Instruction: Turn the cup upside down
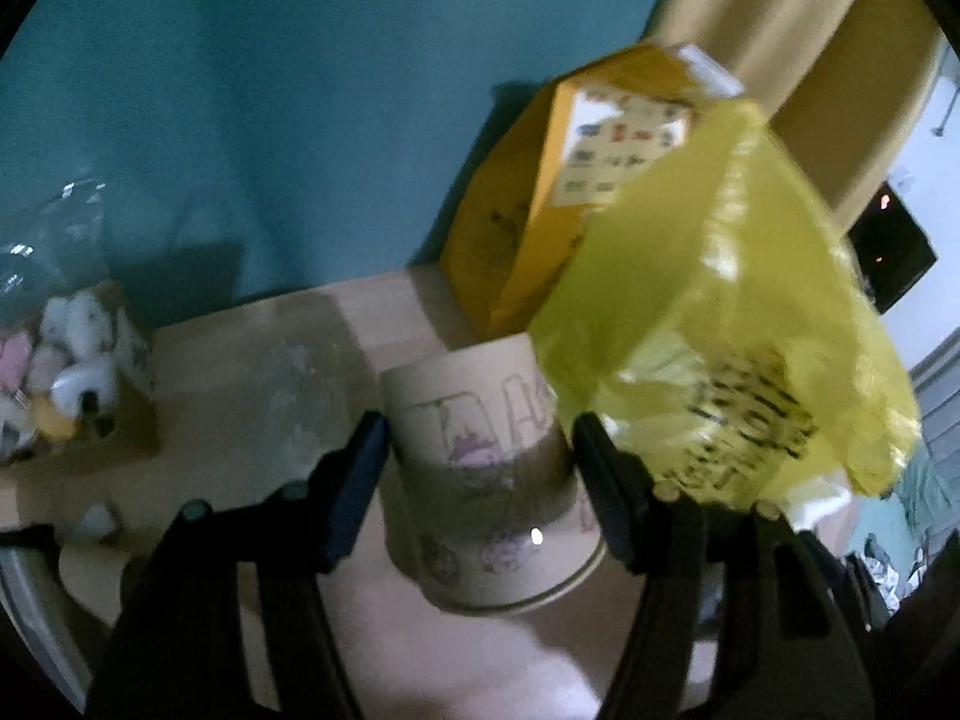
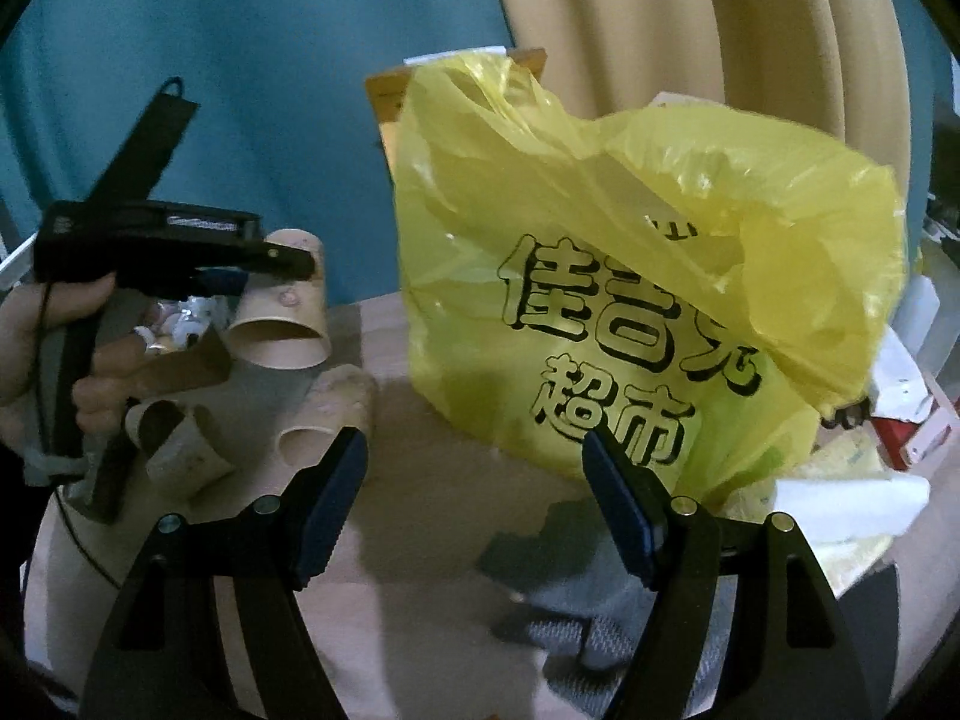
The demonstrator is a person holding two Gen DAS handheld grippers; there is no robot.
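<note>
A tan paper cup (image 1: 486, 480) with cartoon prints sits between my left gripper's (image 1: 477, 480) fingers, rim toward the camera and down, base up. The jaws stand apart at the cup's sides; contact is unclear. In the right wrist view the same cup (image 2: 282, 312) hangs above the table, mouth down and tilted, in the left gripper (image 2: 264, 267) that a hand holds. My right gripper (image 2: 474, 480) is open and empty above the table, in front of the yellow bag.
A yellow plastic bag (image 2: 630, 276) with black print stands at the right, an orange carton (image 1: 540, 192) behind it. Other paper cups (image 2: 324, 414) lie on the table (image 2: 450, 516). A box of small toys (image 1: 72, 372) stands left. A teal wall is behind.
</note>
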